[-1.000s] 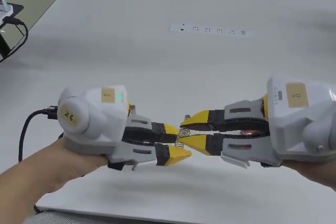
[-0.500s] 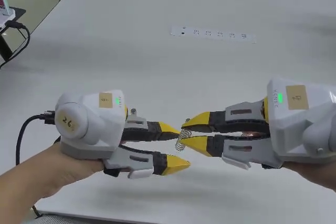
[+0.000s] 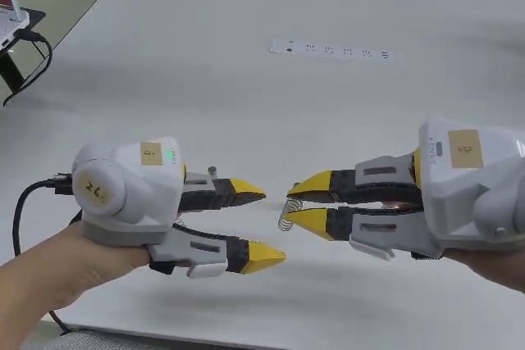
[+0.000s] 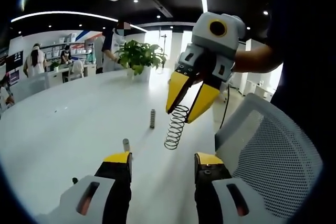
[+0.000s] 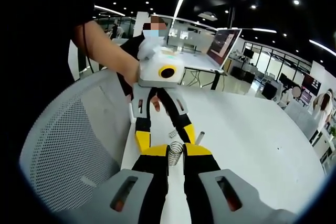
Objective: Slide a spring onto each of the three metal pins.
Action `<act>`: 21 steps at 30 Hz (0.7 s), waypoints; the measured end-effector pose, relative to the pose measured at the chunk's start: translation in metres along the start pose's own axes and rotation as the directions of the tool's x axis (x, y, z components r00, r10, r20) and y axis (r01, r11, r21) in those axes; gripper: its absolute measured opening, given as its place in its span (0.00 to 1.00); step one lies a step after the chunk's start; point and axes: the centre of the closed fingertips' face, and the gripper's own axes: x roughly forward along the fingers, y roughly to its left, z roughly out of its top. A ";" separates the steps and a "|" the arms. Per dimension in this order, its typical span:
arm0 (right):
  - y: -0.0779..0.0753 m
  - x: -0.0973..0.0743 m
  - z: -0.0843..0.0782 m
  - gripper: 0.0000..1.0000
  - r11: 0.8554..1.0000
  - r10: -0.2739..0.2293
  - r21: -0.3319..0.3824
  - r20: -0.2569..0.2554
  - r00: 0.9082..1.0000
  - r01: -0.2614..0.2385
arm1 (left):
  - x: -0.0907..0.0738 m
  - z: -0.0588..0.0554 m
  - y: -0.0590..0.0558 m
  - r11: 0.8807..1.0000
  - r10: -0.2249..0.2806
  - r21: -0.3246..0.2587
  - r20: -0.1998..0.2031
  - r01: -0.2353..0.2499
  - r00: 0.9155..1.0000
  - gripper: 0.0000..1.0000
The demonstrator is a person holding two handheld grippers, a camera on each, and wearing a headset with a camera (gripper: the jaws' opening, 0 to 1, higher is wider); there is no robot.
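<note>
Metal spring is pinched by one end in the yellow tips of the right gripper, the rest sticking out free. Left gripper has its jaws wide apart and holds nothing. Step looks like carrying the spring to a pin. Next: line the coil up over the bare pin and slide it on. Farther pin looks already sprung. Power strip beyond, on the table.

A round pale-yellow sticker at the rear of the white, yellow-tipped left gripper bears two handwritten characters, the first like a 2. A tan square label on its top and a second tan label on the matching right gripper carry marks too small to read
</note>
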 end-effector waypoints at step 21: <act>-0.010 -0.003 -0.011 0.07 0.999 -0.040 0.010 -0.025 0.999 0.040 | -0.045 -0.008 0.036 0.983 0.177 -0.052 0.007 -0.176 0.984 0.68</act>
